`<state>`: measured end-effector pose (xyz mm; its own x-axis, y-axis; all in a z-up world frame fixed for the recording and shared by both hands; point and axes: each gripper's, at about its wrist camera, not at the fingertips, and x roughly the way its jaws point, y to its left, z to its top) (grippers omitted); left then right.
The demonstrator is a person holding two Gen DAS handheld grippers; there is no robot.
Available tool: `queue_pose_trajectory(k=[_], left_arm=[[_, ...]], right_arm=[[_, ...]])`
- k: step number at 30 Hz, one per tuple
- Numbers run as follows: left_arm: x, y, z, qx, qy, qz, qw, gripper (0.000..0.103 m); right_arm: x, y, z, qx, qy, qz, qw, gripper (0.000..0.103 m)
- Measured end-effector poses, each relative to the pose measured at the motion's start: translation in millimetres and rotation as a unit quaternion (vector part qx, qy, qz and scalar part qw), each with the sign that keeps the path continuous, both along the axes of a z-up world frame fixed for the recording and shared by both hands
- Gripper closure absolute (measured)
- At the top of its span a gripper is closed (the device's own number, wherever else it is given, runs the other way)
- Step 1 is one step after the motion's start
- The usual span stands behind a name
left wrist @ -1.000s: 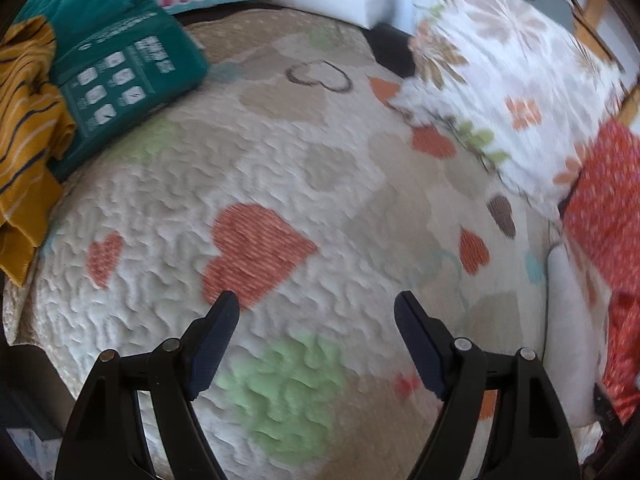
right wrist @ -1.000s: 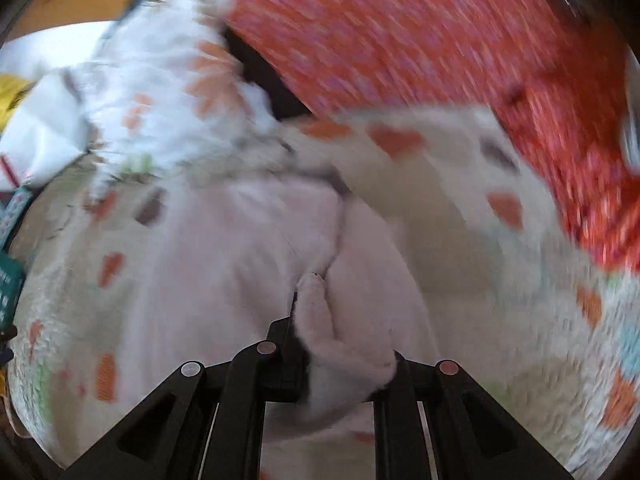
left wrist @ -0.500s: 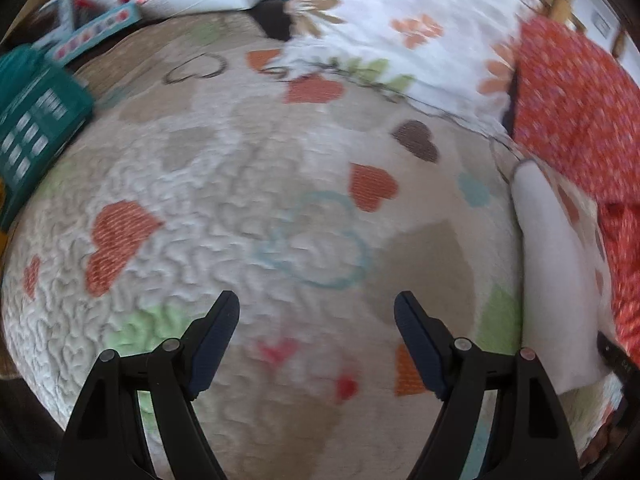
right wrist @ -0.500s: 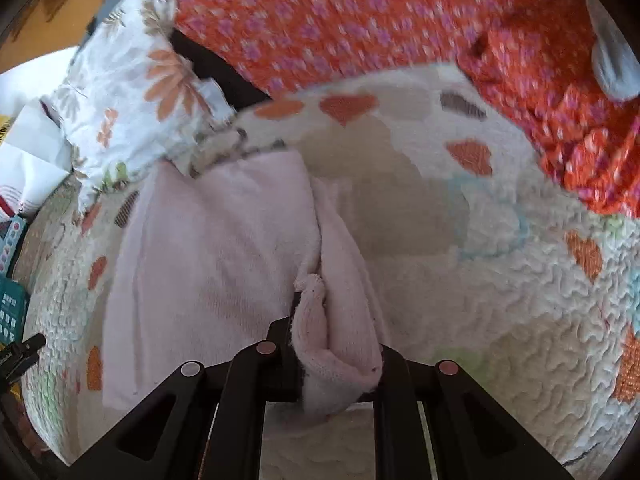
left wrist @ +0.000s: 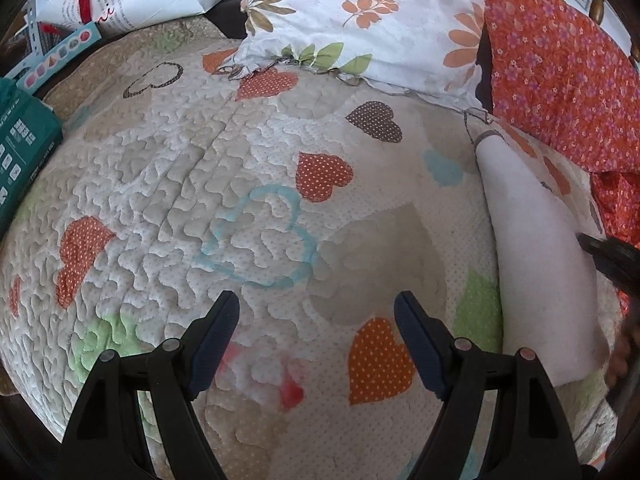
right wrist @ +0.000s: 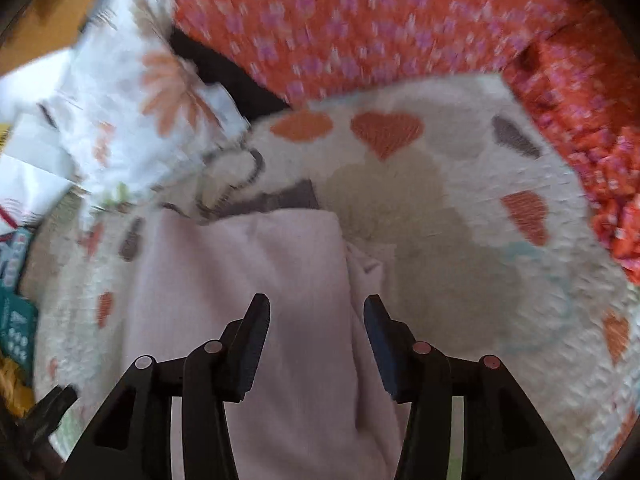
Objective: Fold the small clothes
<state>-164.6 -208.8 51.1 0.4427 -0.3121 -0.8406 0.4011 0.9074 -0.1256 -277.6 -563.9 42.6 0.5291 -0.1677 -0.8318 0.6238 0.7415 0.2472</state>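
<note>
My left gripper (left wrist: 316, 320) hangs above the heart-patterned quilt (left wrist: 248, 184), angled down at it, jaws spread wide with nothing between them. My right gripper (right wrist: 316, 332) points down over the pale pink garment (right wrist: 248, 280), jaws parted and clear of the cloth. The garment lies flat on the quilt with its right edge folded over; in the left view it shows at the far right. A floral pillow (left wrist: 360, 12) and an orange flowered cloth (left wrist: 560, 80) sit at the back.
</note>
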Motion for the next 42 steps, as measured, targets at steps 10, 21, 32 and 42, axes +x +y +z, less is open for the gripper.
queue_pose_trajectory(k=[10,21,32,42], left_arm=[[3.9,-2.5,-4.7,0.004,0.020,-0.008,0.9998,0.024],[10.9,5.9,-6.8,-0.004,0.034,0.008,0.9994,0.024],[12.4,13.8,2.1,-0.018,0.033,0.011,0.9992,0.024],[5.9,10.6,-5.0,-0.009,0.040,0.011,0.9991,0.024]], right_arm=[[24.0,21.8,23.5,-0.179,0.100,0.017,0.979,0.089],[97.1,81.1,12.5,-0.033,0.019,0.127,0.991,0.086],[117.3,113.6,28.4,-0.161,0.060,0.134,0.976,0.078],[2.6,169.2,6.0,-0.173,0.013,0.155,0.973,0.077]])
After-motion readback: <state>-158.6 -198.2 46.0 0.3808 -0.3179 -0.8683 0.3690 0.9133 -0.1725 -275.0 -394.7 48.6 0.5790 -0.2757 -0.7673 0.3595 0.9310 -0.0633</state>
